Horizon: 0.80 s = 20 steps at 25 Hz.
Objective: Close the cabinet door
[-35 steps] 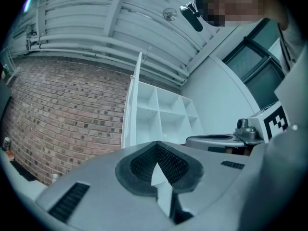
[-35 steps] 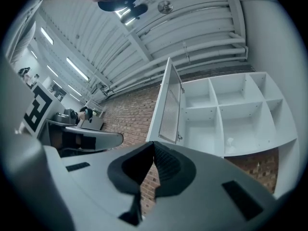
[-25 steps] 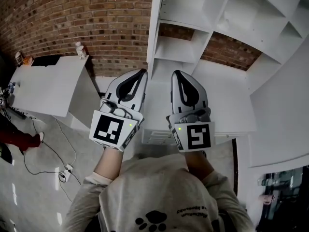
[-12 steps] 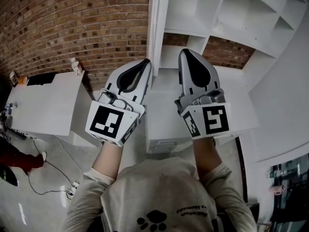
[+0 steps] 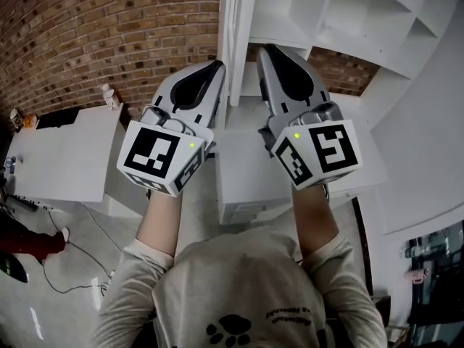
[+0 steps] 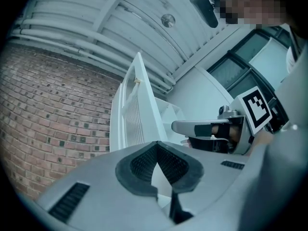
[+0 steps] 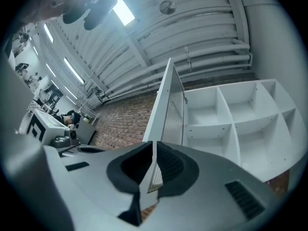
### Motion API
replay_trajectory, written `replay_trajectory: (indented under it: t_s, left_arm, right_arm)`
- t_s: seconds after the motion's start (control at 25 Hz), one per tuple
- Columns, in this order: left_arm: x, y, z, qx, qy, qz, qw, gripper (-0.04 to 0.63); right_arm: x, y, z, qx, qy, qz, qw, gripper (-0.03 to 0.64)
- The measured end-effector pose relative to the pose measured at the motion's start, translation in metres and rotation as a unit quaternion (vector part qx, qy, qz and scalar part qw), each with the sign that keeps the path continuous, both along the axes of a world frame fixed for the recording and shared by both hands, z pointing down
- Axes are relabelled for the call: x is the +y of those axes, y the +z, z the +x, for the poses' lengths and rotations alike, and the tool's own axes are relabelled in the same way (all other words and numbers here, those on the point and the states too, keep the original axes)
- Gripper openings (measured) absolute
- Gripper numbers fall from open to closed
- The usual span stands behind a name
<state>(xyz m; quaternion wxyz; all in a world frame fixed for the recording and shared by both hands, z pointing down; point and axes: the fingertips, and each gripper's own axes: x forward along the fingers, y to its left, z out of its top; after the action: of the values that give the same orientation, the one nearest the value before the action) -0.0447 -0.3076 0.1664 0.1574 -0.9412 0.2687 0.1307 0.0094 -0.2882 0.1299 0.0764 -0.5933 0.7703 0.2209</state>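
Observation:
The white cabinet [image 5: 326, 20] has open shelf compartments, and its door [image 5: 233, 27] stands open, edge-on towards me. The slatted door [image 6: 137, 109] fills the middle of the left gripper view and also rises ahead in the right gripper view [image 7: 166, 109]. My left gripper [image 5: 217, 67] is raised just left of the door's edge, shut and empty [image 6: 156, 146]. My right gripper [image 5: 264, 49] is on the door's right side; its jaws are just opening by a thin slit with nothing between them [image 7: 154, 146]. Neither gripper visibly touches the door.
A low white unit [image 5: 246, 172] stands under the grippers. At the left are a white table [image 5: 65, 151] with a small bottle [image 5: 109, 96], a brick wall [image 5: 109, 27] behind, and cables on the floor [image 5: 58, 285].
Both grippers have risen and moved forward, ending on either side of the open door's edge. The jaws look unchanged.

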Motion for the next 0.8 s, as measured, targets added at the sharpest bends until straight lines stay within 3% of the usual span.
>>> replay_trajectory:
  t_s: [0.12, 0.24, 0.8]
  left_arm:
    - [0.002, -0.003, 0.001, -0.002, 0.007, 0.006, 1.0, 0.006]
    - [0.003, -0.001, 0.0, -0.002, 0.014, 0.006, 0.9999, 0.006]
    - [0.0, -0.02, -0.002, 0.009, 0.025, 0.019, 0.9995, 0.006]
  right_arm:
    - [-0.003, -0.003, -0.005, -0.008, -0.014, -0.009, 1.0, 0.092]
    - [-0.005, -0.007, -0.014, -0.006, -0.022, -0.015, 1.0, 0.115]
    - [-0.013, -0.047, -0.031, -0.005, -0.005, -0.022, 1.0, 0.167]
